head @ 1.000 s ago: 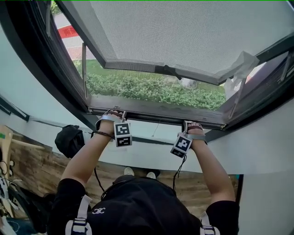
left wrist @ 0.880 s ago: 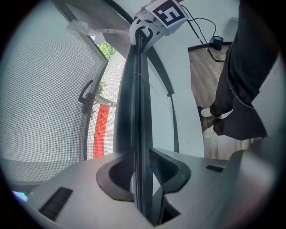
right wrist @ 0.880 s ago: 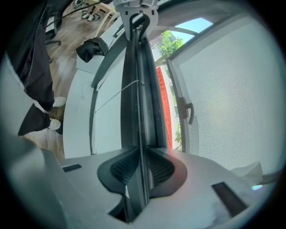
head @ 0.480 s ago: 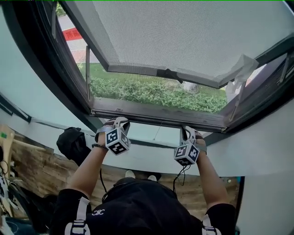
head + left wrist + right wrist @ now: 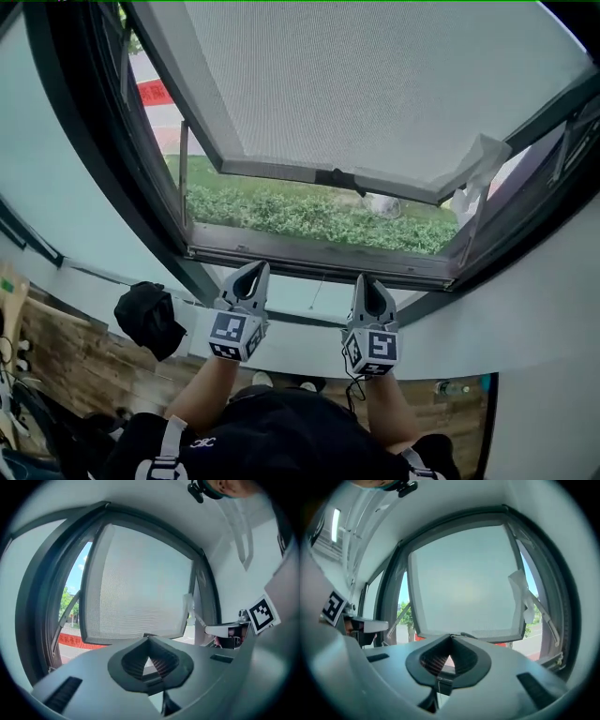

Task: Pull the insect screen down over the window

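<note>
The insect screen (image 5: pixel 375 84), grey mesh in a grey frame, hangs partway down the open window in the head view. Its bottom bar carries a small dark handle (image 5: pixel 335 177), and a gap stays between the bar and the dark sill (image 5: pixel 319 261). Below the sill my left gripper (image 5: pixel 253 270) and right gripper (image 5: pixel 368 283) point up at the window, both shut and empty, touching nothing. The left gripper view shows the screen (image 5: pixel 140 592) beyond the left gripper (image 5: pixel 149 642). In the right gripper view the screen (image 5: pixel 464 588) stands past the right gripper (image 5: pixel 451 638).
A white wrap (image 5: pixel 478 169) clings to the frame's right side near a metal stay. Green hedge (image 5: pixel 309 217) shows through the gap. A black bag (image 5: pixel 150 319) sits at lower left over wooden flooring (image 5: pixel 66 366). A pale ledge (image 5: pixel 305 323) runs under the sill.
Both grippers have come down off the sill toward the person and turned their tips up at the window. The screen's bar looks about where it was.
</note>
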{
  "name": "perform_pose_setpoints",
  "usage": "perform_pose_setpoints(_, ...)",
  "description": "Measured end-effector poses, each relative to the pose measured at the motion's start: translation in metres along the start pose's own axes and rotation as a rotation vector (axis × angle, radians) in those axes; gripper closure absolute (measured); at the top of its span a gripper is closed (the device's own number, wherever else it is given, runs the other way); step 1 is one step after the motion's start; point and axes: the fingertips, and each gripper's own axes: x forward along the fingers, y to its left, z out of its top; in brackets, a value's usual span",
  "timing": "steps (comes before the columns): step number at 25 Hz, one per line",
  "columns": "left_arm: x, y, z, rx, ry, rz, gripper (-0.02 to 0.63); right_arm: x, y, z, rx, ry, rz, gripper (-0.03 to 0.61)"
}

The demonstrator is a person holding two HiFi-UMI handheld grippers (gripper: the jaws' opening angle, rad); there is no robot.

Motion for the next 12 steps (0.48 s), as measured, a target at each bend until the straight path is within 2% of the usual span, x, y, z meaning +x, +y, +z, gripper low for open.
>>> perform_pose_setpoints(6,-0.015,-0.015,-0.011,0.102,0.011,0.023,0.614,-0.014,0.009,-0.008,0.053,0.005,0.005,0.574)
perform_pose_setpoints(12,-0.002,-0.01,-0.006,0.102,0.002,0.025,0.614,-0.001,0.012,0.0,0.048,-0.002,0.008,0.574)
